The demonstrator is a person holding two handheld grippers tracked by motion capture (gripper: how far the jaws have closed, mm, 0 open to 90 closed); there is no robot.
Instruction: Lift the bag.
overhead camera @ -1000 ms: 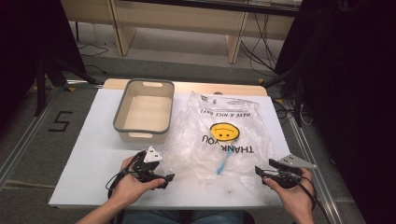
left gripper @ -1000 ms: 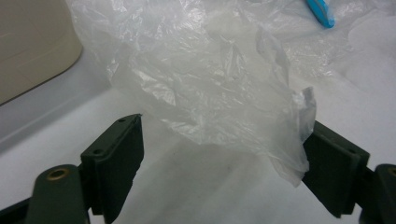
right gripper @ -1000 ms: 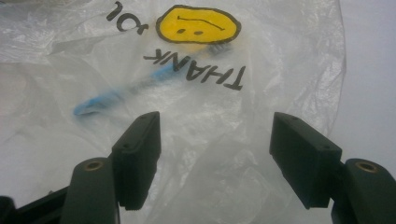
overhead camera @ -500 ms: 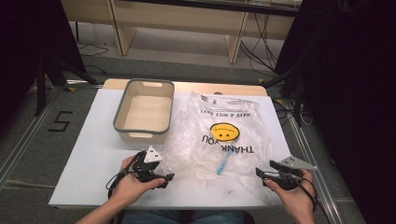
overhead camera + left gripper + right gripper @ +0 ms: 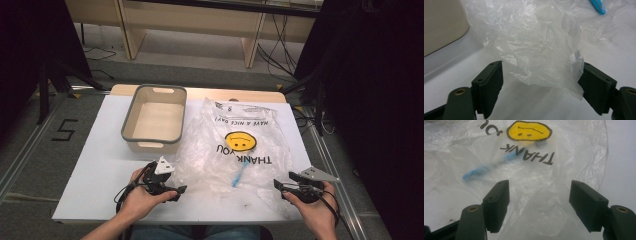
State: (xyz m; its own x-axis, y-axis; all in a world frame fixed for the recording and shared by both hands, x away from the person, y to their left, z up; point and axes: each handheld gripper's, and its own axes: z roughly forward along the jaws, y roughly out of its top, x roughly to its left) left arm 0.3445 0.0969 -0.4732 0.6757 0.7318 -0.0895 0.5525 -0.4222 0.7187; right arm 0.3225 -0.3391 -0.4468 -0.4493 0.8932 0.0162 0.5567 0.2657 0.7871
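Note:
A clear plastic bag with a yellow smiley face and "THANK YOU" print lies crumpled across the white table. A blue toothbrush lies inside it, seen through the film. My left gripper is open at the bag's near left edge, with a loose fold of the bag standing between its jaws. My right gripper is open at the bag's near right corner, and the bag lies under and ahead of its jaws.
A grey bin with a beige inside stands at the back left of the table, just left of the bag; its corner is close to my left gripper. Dark stands and cables flank the table.
The right gripper has edged slightly toward the bag's corner. The left gripper and bag look unchanged.

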